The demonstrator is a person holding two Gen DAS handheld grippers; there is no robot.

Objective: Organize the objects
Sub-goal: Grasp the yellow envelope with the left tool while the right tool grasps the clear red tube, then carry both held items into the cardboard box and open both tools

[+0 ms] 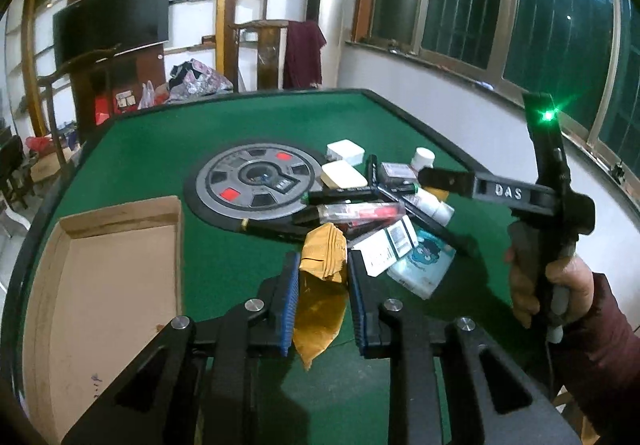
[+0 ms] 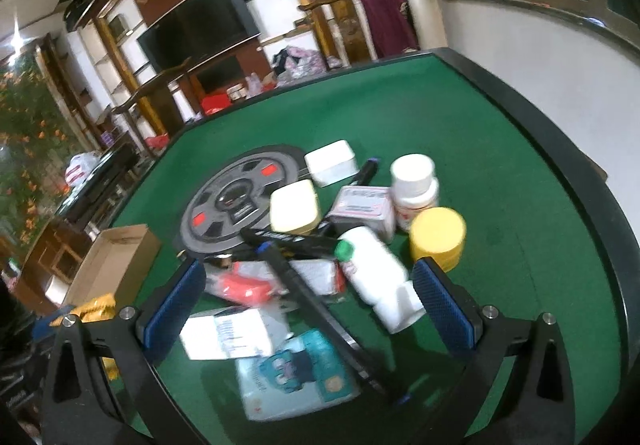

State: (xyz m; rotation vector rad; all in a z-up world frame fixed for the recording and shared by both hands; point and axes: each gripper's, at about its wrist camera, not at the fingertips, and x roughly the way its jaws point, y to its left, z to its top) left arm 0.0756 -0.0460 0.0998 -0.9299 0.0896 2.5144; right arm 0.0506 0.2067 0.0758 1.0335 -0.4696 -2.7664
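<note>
My left gripper (image 1: pixel 325 265) is shut on a crumpled yellow-brown packet (image 1: pixel 322 297), which hangs between its blue pads above the green table (image 1: pixel 224 265). An open cardboard box (image 1: pixel 120 213) lies at the left. A pile lies ahead: a red packet (image 1: pixel 360 212), black pens (image 1: pixel 344 196), a white carton (image 1: pixel 386 245), a tissue pack (image 1: pixel 424 261). My right gripper (image 2: pixel 308 265) stands open over that pile, with a lying white bottle (image 2: pixel 372 265), a black pen (image 2: pixel 320 309) and the red packet (image 2: pixel 244 285) below its fingers. A hand (image 1: pixel 560 285) holds it.
A grey round disc (image 1: pixel 256 181) is set in the table's middle. Beyond the pile are white boxes (image 2: pixel 332 161), an upright white bottle (image 2: pixel 414 181) and a yellow-lidded jar (image 2: pixel 438 235). The table's raised black rim (image 2: pixel 560 149) runs along the right, with a wall behind.
</note>
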